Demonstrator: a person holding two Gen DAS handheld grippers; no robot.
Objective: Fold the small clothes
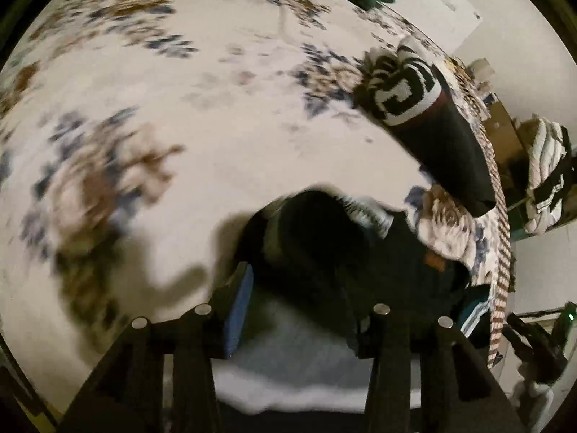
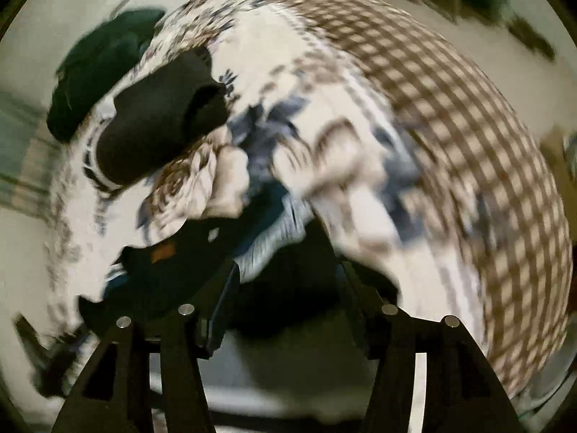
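A soft dark garment point(image 1: 324, 238) lies crumpled on the floral bedspread point(image 1: 223, 115) near its checked edge point(image 2: 450, 115). Both views are motion-blurred. The left gripper point(image 1: 303, 310) and right gripper point(image 2: 288, 288) each have dark cloth between spread fingers; whether they grip it I cannot tell

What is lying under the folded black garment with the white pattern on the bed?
The folded black garment lies on the floral bedspread, near its edge. The part of the bedspread under it is covered, so anything beneath it cannot be seen.
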